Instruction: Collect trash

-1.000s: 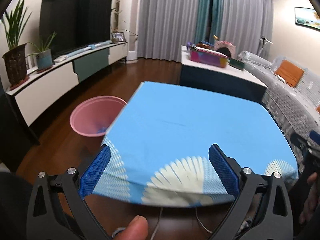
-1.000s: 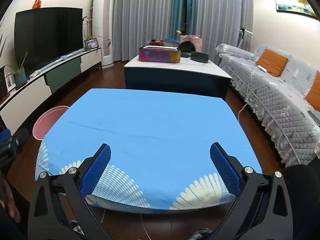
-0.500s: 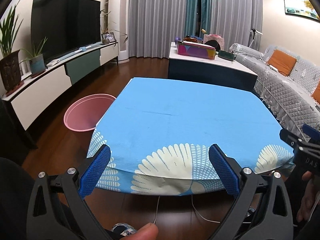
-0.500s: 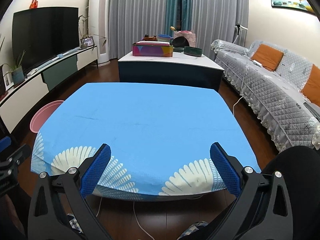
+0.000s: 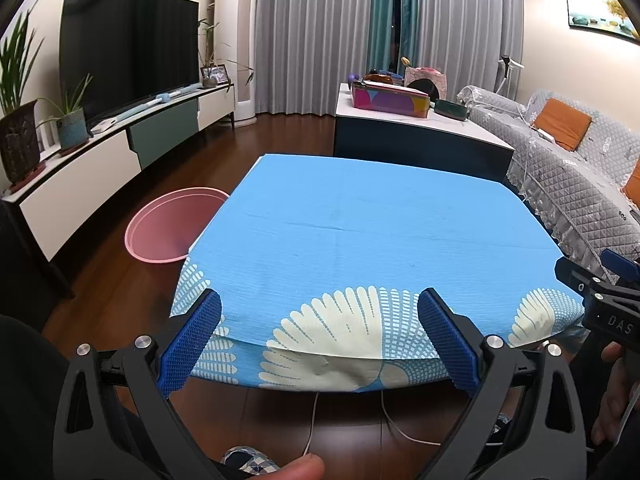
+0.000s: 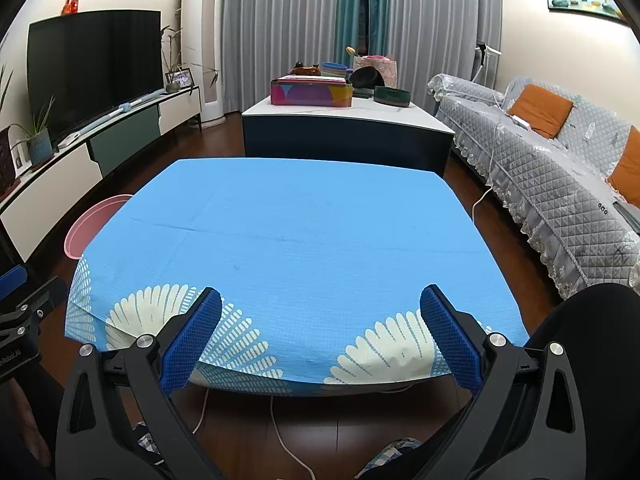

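Left claw [image 5: 320,338]: wide, holding nothing, at desk's near edge.
Right claw [image 6: 320,336]: wide, holding nothing, just right of left claw.
Desk [image 6: 296,232]: blue cloth, ahead of both claws.
Pink bin [image 5: 168,230]: on floor, ahead-left of left claw, beside desk.

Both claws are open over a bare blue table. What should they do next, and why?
Probably turn to look around for trash. Both the left gripper and right gripper are open and hold nothing, no trash shows on the tablecloth, and the pink bin waits on the floor.
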Demonstrator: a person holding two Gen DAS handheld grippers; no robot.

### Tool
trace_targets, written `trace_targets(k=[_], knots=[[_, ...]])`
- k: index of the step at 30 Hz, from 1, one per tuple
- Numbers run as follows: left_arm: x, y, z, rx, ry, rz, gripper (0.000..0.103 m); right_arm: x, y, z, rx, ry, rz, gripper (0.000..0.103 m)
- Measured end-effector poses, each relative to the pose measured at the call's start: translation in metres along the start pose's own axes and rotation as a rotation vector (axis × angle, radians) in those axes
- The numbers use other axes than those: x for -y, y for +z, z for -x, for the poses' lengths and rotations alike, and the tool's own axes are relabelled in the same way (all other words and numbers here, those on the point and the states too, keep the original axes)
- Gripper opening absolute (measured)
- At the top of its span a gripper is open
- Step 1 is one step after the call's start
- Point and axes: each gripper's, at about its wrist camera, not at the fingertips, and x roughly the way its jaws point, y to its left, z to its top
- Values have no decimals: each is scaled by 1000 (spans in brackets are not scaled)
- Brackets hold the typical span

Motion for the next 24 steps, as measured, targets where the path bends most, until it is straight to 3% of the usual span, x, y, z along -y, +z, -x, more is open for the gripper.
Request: trace_targets(k=[24], knots=[[-2, -1, -3, -5, -8, 7, 95, -4, 2, -3, -4, 4, 2, 98]])
